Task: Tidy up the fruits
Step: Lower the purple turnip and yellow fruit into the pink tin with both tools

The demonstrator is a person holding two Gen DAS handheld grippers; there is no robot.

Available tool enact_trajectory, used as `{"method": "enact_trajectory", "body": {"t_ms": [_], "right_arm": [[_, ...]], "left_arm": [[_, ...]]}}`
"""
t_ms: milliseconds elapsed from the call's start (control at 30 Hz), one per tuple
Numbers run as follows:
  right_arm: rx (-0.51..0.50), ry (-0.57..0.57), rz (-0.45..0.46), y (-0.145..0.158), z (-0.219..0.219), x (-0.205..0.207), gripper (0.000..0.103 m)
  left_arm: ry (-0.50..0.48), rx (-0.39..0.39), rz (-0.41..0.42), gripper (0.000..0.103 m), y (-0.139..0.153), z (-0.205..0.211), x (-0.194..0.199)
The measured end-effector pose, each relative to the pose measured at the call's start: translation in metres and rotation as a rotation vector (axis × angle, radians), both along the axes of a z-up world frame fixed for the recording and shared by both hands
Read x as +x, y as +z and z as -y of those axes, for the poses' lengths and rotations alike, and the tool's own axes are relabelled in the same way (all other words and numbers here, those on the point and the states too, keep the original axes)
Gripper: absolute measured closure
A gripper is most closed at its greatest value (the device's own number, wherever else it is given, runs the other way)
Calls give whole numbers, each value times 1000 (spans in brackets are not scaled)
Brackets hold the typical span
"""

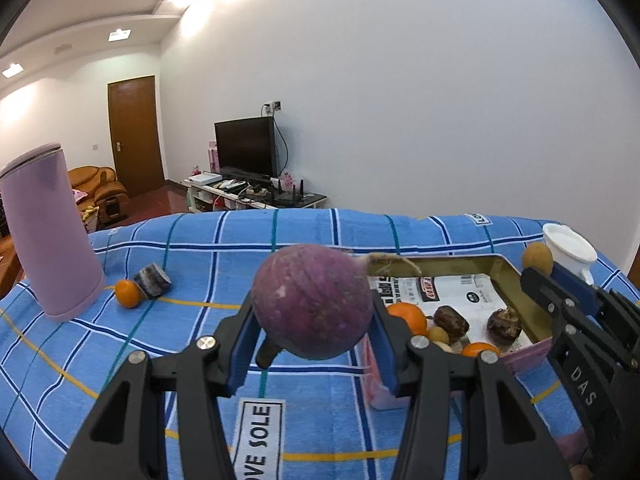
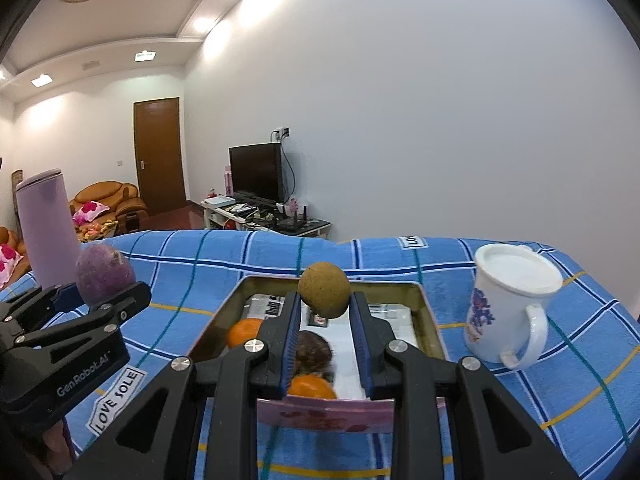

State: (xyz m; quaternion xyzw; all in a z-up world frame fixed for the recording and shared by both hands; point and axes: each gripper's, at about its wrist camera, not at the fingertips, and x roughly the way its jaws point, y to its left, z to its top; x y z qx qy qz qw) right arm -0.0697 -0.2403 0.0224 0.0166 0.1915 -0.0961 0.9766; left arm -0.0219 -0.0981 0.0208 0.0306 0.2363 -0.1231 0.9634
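My left gripper point(image 1: 314, 312) is shut on a round purple fruit point(image 1: 312, 300) and holds it above the blue checked cloth, just left of a gold-lined tin box point(image 1: 516, 280). My right gripper point(image 2: 325, 300) is shut on a small tan round fruit point(image 2: 325, 289) and holds it over the same box point(image 2: 428, 320). The box holds oranges point(image 1: 408, 316), brown fruits point(image 1: 451, 322) and a printed paper. In the right wrist view the left gripper and purple fruit point(image 2: 104, 274) show at the left. A loose orange point(image 1: 128, 293) lies on the cloth at the left.
A tall lilac tumbler point(image 1: 52, 232) stands at the far left. A small dark striped object point(image 1: 152, 278) lies beside the loose orange. A white lidded mug point(image 2: 508, 304) stands right of the box. The cloth's far edge drops off toward the room.
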Motion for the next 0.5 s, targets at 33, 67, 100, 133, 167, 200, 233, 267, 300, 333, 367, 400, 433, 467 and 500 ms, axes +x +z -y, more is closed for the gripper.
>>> {"method": "enact_trajectory", "body": {"t_ms": [33,67,100,133,167,200,233,267,300,333,367,400,433,467,500], "right_arm": [[2,-5,-1,0,3,0,76],[2,-8,-2,0,5,-1,76],[2,-14,-1,0,8,-1,76],[3,-19,0,1,10,-2,76],[3,-23,1,1,14,-2,76],[3,-30,2,1,18,-3,76],[1,-39,3,1,21,-3,76],[1,-47,2,1,25,-4,76],[2,-54,0,1,26,-5,76],[3,-62,-1,1,28,-5,76],[4,-69,-1,2,30,-6,76],[7,-77,-1,2,33,-6,76],[13,-87,0,2,36,-7,76],[18,-95,1,2,39,-8,76],[23,-105,1,2,42,-8,76]], "left_arm": [[-3,-1,0,50,0,2,1],[-5,-1,1,50,0,2,1],[-9,0,3,50,1,4,1],[-12,0,4,50,1,5,1],[-15,-1,6,50,2,7,0],[-19,-2,8,50,2,8,0],[-24,-2,9,50,3,10,0],[-29,-2,11,50,4,13,0],[-34,-3,12,50,4,15,0],[-39,-4,12,50,5,17,0],[-49,-7,12,50,5,21,0],[-58,-10,11,50,6,24,0],[-70,-14,7,50,6,28,1],[-74,-14,6,50,6,31,3],[-83,-10,6,50,6,35,4]]}}
